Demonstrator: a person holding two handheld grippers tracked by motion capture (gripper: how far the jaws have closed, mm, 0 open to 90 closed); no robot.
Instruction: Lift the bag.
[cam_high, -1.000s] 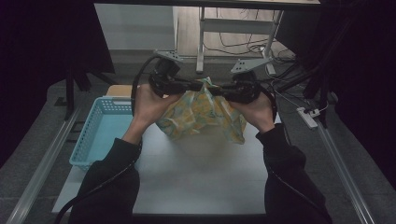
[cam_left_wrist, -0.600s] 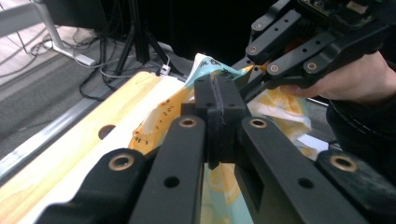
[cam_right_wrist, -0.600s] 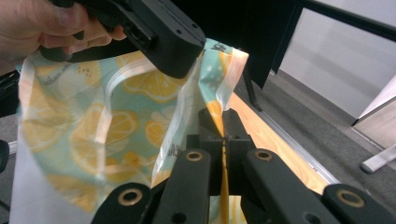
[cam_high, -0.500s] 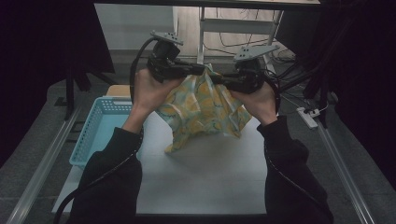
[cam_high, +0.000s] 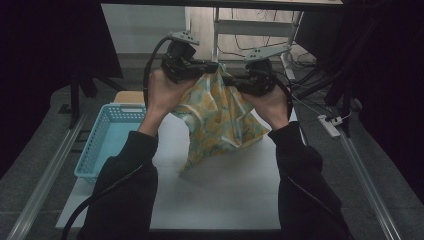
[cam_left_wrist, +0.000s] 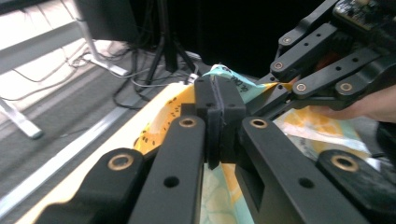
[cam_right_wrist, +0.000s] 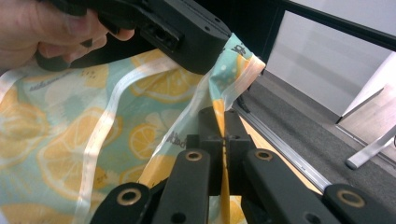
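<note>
From the high view, your two hands are raised side by side over the far part of the table (cam_high: 225, 190), forearms reaching up from the bottom edge in dark sleeves; your left gripper (cam_high: 202, 65) and right gripper (cam_high: 235, 80) point toward each other and meet at the top of the lemon-print cloth (cam_high: 220, 117), which hangs from them in a loose cone, its lowest corner just above or perhaps touching the white surface, I cannot tell which. The blue basket (cam_high: 107, 142) sits at the table's left edge beside your left forearm, and from this angle it looks empty, though your arm hides part of it. The near half of the table is bare, and metal rails run along both sides. In the left gripper view, the jaws are closed on the cloth's upper edge (cam_left_wrist: 224, 74), with the right gripper (cam_left_wrist: 327, 70) close in from the upper right. In the right gripper view, the jaws are pressed together on a fold of the cloth (cam_right_wrist: 93, 121), with the left gripper (cam_right_wrist: 187, 35) clamped on the hem just above.
</note>
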